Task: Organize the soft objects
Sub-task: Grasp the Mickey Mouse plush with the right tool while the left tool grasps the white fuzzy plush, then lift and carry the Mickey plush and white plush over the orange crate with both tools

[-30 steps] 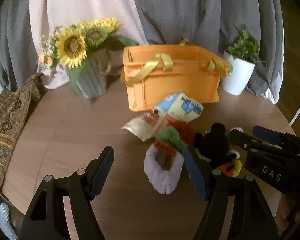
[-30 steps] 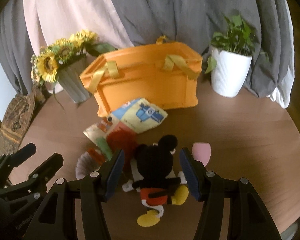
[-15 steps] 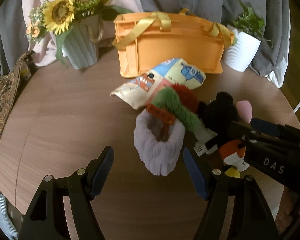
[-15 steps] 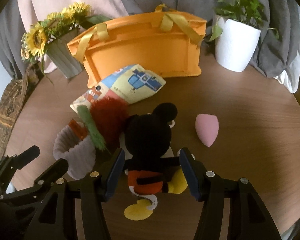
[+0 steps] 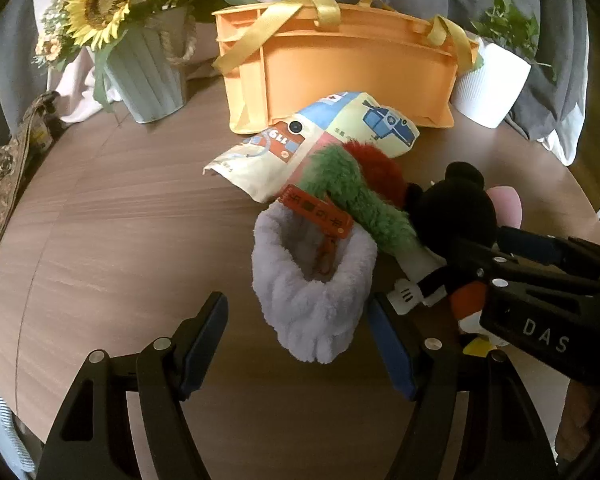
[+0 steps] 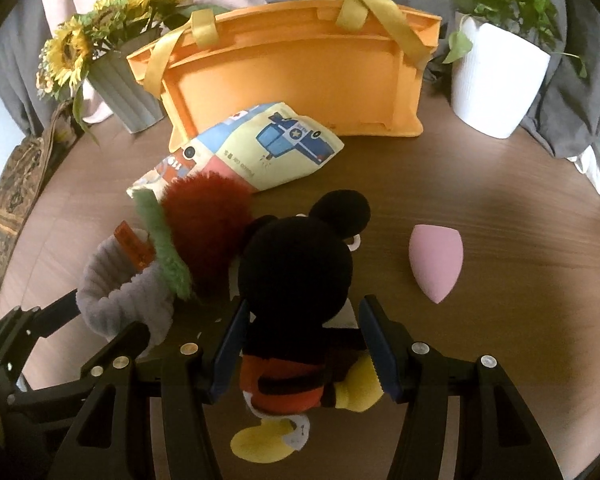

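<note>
The right claw [image 6: 302, 346] is standing apart around the mouse doll [image 6: 300, 300], and I cannot tell if its pads are touching; its blue pads are hiding the doll's sides. The left claw [image 5: 296, 346] is gaping wide around a fluffy grey pouch [image 5: 314, 300]. On the brown counter [image 5: 120, 240], a printed cushion [image 6: 260, 148] is leaning against the orange basket [image 6: 292, 76]. A smooth pink sponge [image 6: 436, 262] is lying apart.

**Soft daylight, heavy fisheye bend**

Both views are evenly lit and fairly sharp at the centre, with no harsh glare. The bench [image 6: 500, 208] shows a pale sheen on its left side and a dim patch nearer the middle. Straight lines bow toward the edges, corners fall to black vignette, and the sunflowers [image 5: 100, 12] look slightly soft.
</note>
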`<state>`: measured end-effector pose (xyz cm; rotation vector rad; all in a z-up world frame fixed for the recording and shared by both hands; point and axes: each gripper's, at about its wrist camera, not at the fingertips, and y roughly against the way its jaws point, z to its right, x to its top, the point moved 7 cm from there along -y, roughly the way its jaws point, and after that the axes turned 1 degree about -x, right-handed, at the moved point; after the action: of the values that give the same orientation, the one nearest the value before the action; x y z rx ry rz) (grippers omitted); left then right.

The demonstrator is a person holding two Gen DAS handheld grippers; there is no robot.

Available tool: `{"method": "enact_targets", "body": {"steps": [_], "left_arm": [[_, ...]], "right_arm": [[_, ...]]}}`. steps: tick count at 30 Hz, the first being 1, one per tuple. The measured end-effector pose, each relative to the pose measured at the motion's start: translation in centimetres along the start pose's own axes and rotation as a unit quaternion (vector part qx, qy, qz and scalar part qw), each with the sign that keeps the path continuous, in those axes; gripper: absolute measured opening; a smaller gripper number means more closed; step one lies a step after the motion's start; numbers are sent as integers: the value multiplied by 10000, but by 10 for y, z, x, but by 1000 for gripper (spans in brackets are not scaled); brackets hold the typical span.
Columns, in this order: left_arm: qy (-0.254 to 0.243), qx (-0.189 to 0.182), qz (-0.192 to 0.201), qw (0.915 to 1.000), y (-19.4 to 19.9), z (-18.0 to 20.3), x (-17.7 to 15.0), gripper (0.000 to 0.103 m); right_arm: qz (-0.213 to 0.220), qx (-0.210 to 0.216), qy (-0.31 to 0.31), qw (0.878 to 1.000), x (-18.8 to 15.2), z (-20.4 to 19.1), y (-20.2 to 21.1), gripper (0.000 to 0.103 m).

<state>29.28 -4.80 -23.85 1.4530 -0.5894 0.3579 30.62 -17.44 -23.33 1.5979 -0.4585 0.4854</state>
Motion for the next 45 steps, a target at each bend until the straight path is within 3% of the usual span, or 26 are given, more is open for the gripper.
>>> {"method": "enact_targets", "body": {"steps": [4, 9, 15, 32, 45], "left_arm": [[10, -54, -44, 10000, -5, 0, 0, 61], [35, -186, -56, 9998, -5, 3, -1, 41], [68, -174, 9, 9998, 0, 3, -3, 29], [284, -111, 422, 9986, 38, 0, 4, 26], [118, 32, 1061, 9943, 80, 2, 29, 26]], "right_arm": [[-34, 22, 84, 10000, -1, -3, -5, 58], [-43, 37, 137, 9999, -1, -5, -10, 58], [-7, 36, 158, 9999, -2, -5, -7, 53], [214, 102, 28, 9997, -3, -2, 25, 50], [571, 211, -12, 9981, 9, -4, 60, 50]]}}
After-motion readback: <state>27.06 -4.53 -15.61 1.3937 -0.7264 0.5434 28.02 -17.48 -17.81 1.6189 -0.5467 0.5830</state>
